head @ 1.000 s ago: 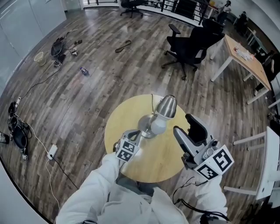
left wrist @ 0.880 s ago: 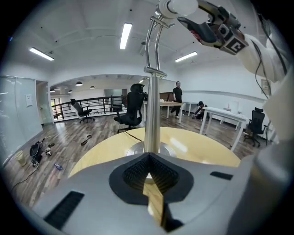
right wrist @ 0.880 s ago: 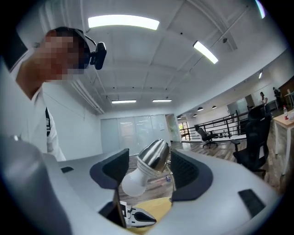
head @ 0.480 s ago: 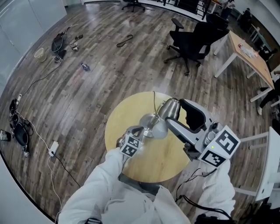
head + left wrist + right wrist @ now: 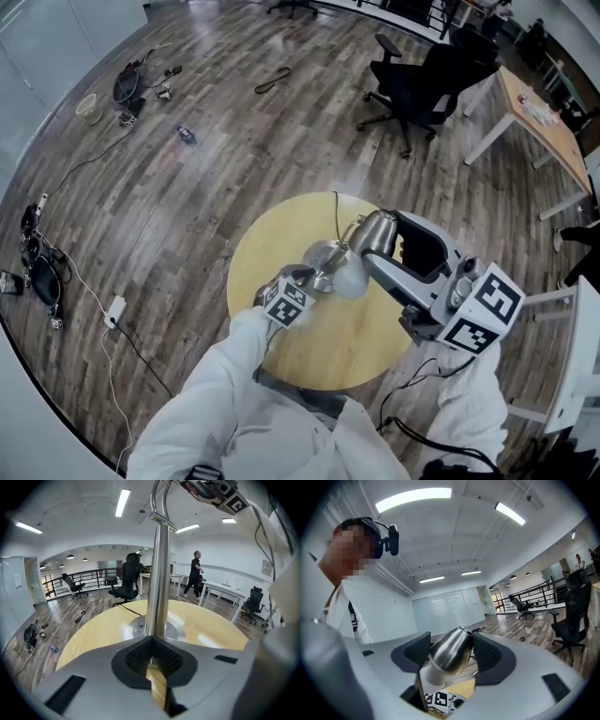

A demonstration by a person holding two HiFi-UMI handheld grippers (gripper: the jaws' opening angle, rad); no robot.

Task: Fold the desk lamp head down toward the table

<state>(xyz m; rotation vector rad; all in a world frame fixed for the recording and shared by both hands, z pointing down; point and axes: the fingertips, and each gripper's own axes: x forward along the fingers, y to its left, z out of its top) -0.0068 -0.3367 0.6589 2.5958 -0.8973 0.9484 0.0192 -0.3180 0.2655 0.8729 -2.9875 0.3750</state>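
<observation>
On the table: the desk lamp (image 5: 328, 261) stands near the middle of the round table (image 5: 267, 248). Its lamp head (image 5: 377, 232) is raised off the top and tilted toward the person's right, not yet folded down.
Left gripper: the left gripper (image 5: 152, 641) has its jaws drawn together to a thin slit, with nothing between them. Its tips sit at the foot of the stem (image 5: 159, 573), just over the base (image 5: 135, 629); whether they touch the metal cannot be told.
Why there: probably to pin the lamp's foot, so that it neither slides nor tips when the head is pushed.
Right gripper: the right gripper (image 5: 449, 653) straddles the lamp head, its jaws at full spread after just opening. The pads (image 5: 487, 651) flank the head closely but show no squeeze.
Why so wide: the head is a fat bell, so likely only a full spread takes it. A hold high on it would give leverage over the joint.
Metal: the head is brushed steel, smooth and rounded, and likely slippery. The stem is a polished tube and the base a flat, shiny disc.
Table top: matt yellow wood grain.
Pad faces: black and finely ribbed, suited to smooth metal.
Cord: a thin dark cord (image 5: 335, 208) runs from the base off the far edge, clear of both grippers.
</observation>
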